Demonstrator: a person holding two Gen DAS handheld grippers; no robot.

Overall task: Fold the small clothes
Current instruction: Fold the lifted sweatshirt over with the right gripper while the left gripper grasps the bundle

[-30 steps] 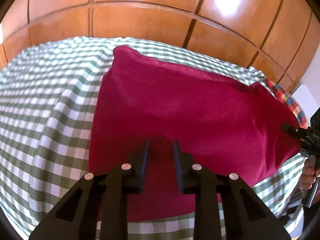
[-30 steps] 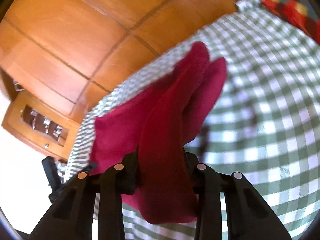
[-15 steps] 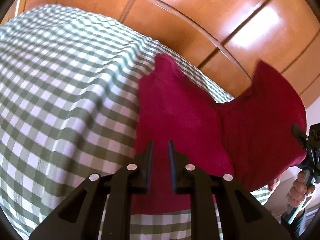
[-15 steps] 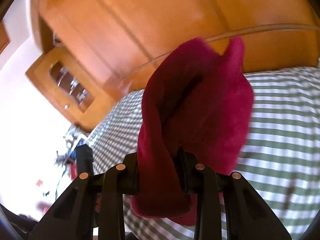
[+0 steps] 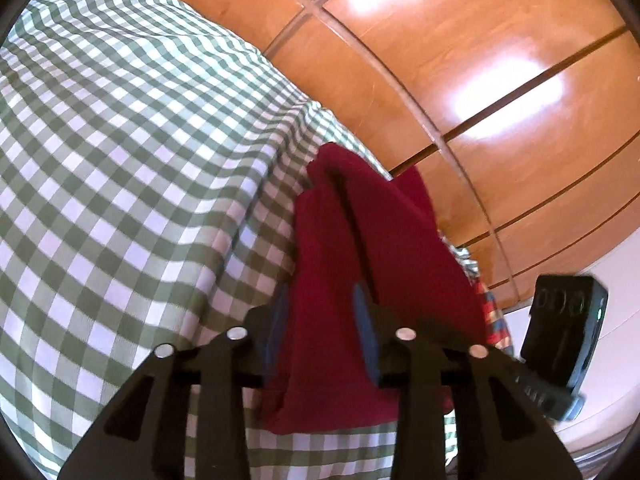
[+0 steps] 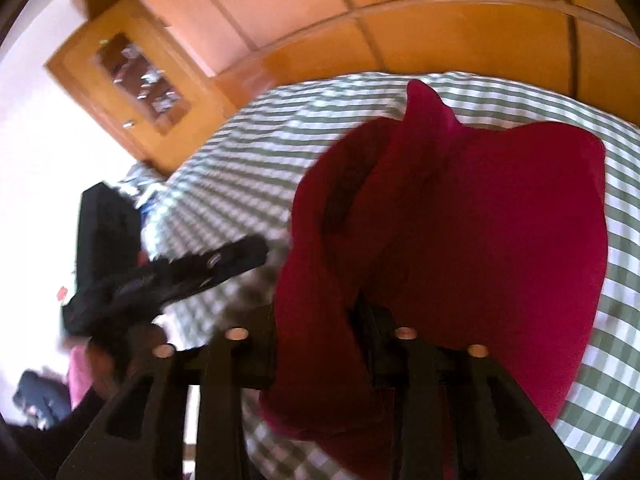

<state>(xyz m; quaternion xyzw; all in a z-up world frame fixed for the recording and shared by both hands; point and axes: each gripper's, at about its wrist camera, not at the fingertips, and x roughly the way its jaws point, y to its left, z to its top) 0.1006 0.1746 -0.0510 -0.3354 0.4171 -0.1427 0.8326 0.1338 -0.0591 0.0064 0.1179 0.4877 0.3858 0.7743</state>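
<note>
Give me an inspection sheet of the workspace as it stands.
Surface: green-and-white checked cover, rumpled.
Job's things: one red garment, bunched and raised off the cover.
Clutter: plaid fabric at the cover's edge.
Grippers: left tongs have just been opening, garment between them, pads look clear of it. Right tongs have just been opening, garment fills the gap; whether they still pinch is unclear.
Cables: nothing seen.
Surroundings: wooden panelled doors; glass-fronted cabinet.
</note>
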